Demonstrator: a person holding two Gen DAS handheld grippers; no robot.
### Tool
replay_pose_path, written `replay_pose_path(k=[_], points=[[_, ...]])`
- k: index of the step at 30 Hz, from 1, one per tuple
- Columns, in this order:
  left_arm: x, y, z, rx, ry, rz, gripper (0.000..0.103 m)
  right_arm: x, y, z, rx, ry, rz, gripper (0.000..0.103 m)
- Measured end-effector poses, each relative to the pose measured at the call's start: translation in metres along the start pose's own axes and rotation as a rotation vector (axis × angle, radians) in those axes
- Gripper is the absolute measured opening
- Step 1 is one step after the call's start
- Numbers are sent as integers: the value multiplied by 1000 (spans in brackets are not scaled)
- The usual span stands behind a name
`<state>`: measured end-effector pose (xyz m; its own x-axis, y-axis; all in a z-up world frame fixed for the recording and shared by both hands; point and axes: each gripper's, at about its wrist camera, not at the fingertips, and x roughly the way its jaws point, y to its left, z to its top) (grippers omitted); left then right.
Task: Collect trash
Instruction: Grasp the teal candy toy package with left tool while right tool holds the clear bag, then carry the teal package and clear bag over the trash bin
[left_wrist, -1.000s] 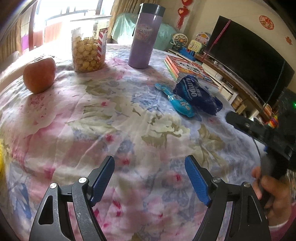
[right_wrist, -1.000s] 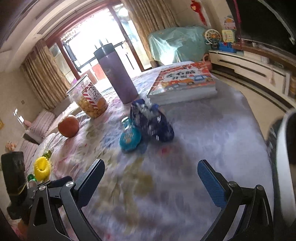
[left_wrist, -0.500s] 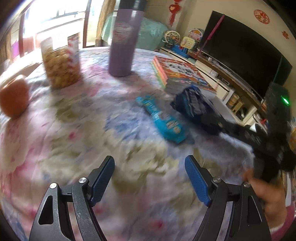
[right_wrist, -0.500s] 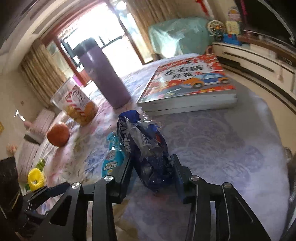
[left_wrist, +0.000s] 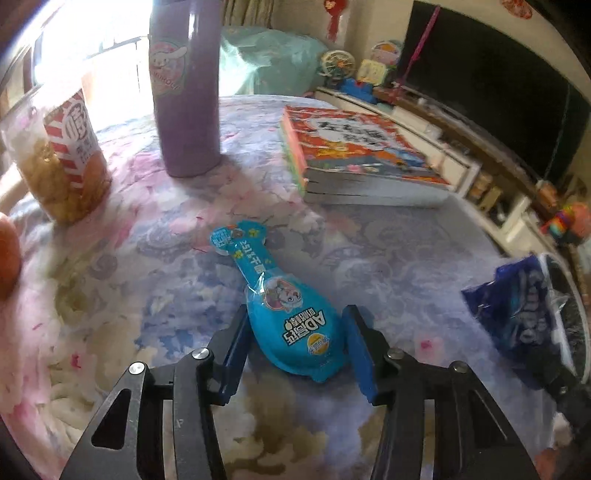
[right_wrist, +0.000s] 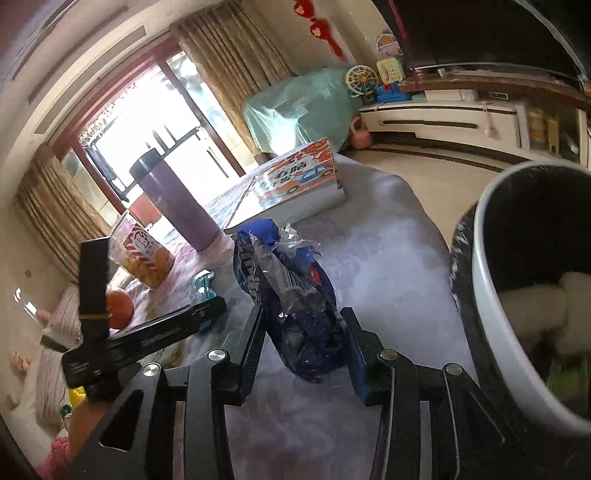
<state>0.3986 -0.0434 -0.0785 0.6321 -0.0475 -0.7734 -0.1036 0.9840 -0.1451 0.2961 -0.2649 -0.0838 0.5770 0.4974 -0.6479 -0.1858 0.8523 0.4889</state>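
A teal snack pouch (left_wrist: 291, 325) lies on the flowered tablecloth (left_wrist: 110, 295). My left gripper (left_wrist: 296, 314) straddles its wide end. The jaws are closing, and both blue pads (left_wrist: 360, 354) touch the pouch's sides. My right gripper (right_wrist: 302, 314) is shut on a crumpled dark blue snack bag (right_wrist: 295, 295), held just above the cloth. The bag also shows at the right edge of the left wrist view as a dark blue snack bag (left_wrist: 524, 314). A white bin with a black liner (right_wrist: 491, 295) stands close on the right of the bag.
A purple flask (left_wrist: 184, 92), a clear snack jar (left_wrist: 55, 162) and an orange-red fruit (left_wrist: 5, 254) stand at the back left. A stack of books (left_wrist: 354, 158) lies behind the pouch. The table edge drops off on the right, with a TV cabinet (right_wrist: 443, 118) beyond.
My left gripper moved forward onto the teal pouch and its jaws narrowed around it. My right gripper shut on the blue bag and carried it away from the pouch, toward the bin.
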Motion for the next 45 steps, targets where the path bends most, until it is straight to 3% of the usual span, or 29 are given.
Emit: replay_pose_path(k=[5,10,15,19,21,22,24,32,34,36,38,40,41,42,45], points=[[-30,0,-26,22,8,-64,47,-6,9,-6,-16,1,-16,42],[-75,3,-68,66,31,-177,47,-24,14,-20,-28,17,-39,42],[-95,9,-103,129,92,-244,47,-44,21,-42,-40,48,-58,45],[-98,17,-113,160,92,-213,49,-45,32,-57,-79,107,-45,51],[-103,21,-113,161,76,-179,50,-47,37,-60,-121,117,-45,70],[-107,20,-115,163,72,-164,53,-49,39,-60,-146,112,-63,75],[-112,24,-118,157,60,-134,65,-53,40,-58,-195,105,-76,84],[-120,25,-125,82,36,-137,69,-44,57,-65,-409,146,-39,84],[-115,25,-124,69,33,-126,66,-36,61,-67,-442,147,-64,84],[-113,22,-125,79,28,-119,46,-28,63,-67,-444,164,-58,83],[-112,19,-125,96,26,-109,37,-23,63,-70,-427,180,-51,82],[-112,17,-125,105,25,-119,36,-21,61,-72,-398,189,-46,71],[-113,17,-125,105,24,-126,29,-21,60,-74,-381,192,-50,56],[-113,17,-126,102,27,-136,14,-23,59,-74,-361,189,-65,49],[-116,17,-127,92,31,-164,13,-37,55,-77,-290,136,-79,49]])
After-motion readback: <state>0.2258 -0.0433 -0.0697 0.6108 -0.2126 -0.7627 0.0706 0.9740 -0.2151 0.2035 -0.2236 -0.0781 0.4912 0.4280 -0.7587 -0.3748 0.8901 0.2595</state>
